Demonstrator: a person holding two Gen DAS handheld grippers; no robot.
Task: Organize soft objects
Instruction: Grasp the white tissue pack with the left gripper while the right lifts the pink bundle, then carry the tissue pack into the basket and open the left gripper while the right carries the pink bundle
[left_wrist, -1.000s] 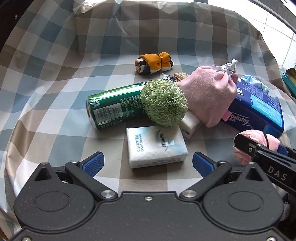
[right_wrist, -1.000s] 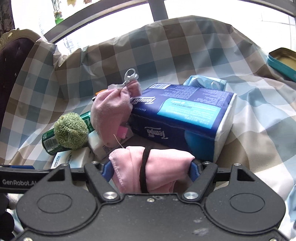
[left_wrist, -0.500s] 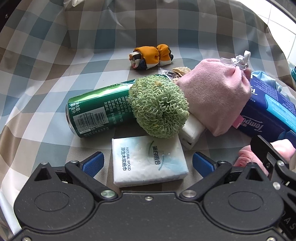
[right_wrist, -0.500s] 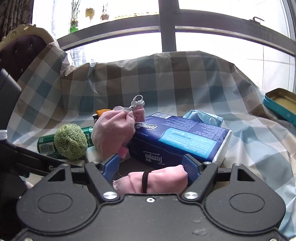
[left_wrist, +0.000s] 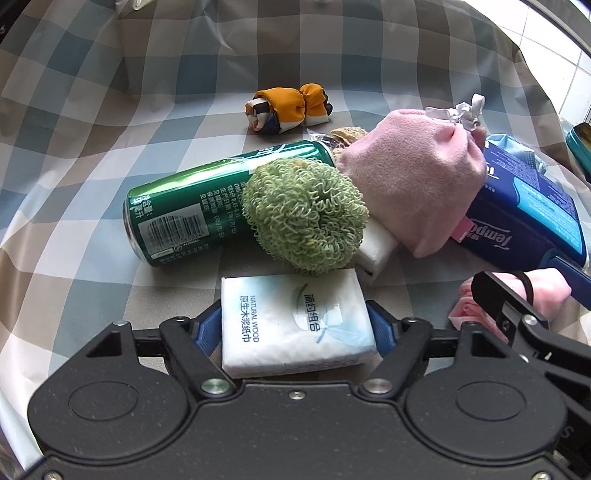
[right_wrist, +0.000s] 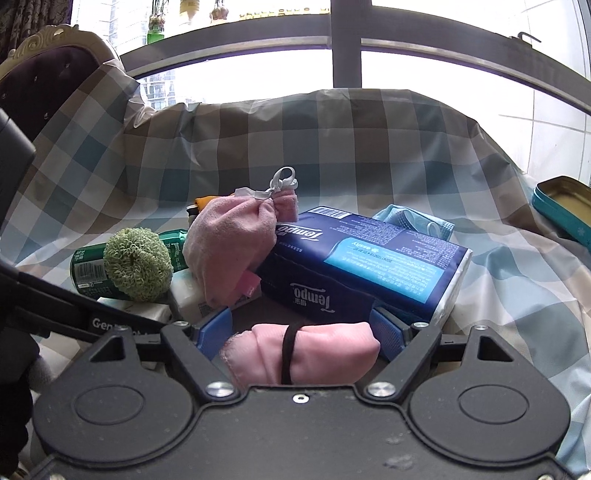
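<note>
Left tongs (left_wrist: 293, 323) pinch the white tissue pack (left_wrist: 293, 325); right tongs (right_wrist: 301, 332) flank the rolled pink cloth (right_wrist: 301, 354), seemingly touching its 2 ends.

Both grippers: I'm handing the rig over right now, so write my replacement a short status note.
Left gripper: fingers against both sides of the white tissue pack on the checked cloth.
Right gripper: straddles the pink rolled cloth, grip unclear.
Done: nothing visibly sorted.
Left: green scrubber, pink pouch, orange bundle and Tempo pack sit clustered with the green can.
</note>
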